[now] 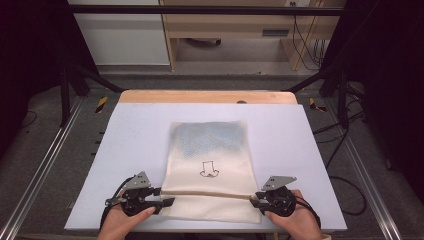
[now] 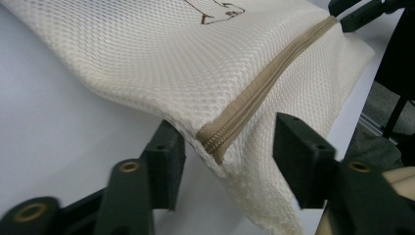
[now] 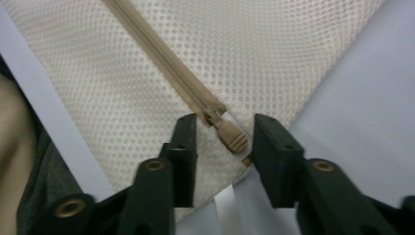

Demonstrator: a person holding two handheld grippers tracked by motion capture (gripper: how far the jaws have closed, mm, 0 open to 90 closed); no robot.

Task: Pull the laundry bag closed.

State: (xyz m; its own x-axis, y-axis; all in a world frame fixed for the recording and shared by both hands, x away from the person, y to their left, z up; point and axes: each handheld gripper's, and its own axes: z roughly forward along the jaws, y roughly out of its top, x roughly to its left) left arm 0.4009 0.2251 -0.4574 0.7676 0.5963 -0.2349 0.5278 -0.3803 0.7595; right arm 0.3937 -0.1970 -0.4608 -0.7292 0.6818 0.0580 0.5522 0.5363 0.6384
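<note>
A cream mesh bag (image 1: 210,165) lies flat on the bench (image 1: 130,140), its tan zip (image 1: 205,194) running between the two grippers at its near corners. The left gripper (image 2: 227,147) stands part open around the zip's closed end, its jaws apart on either side of the bag's raised corner without pressing it. The right gripper (image 3: 225,142) also stands part open, the zip pull (image 3: 230,134) lying between its jaws at the bag's other corner, not clamped
</note>
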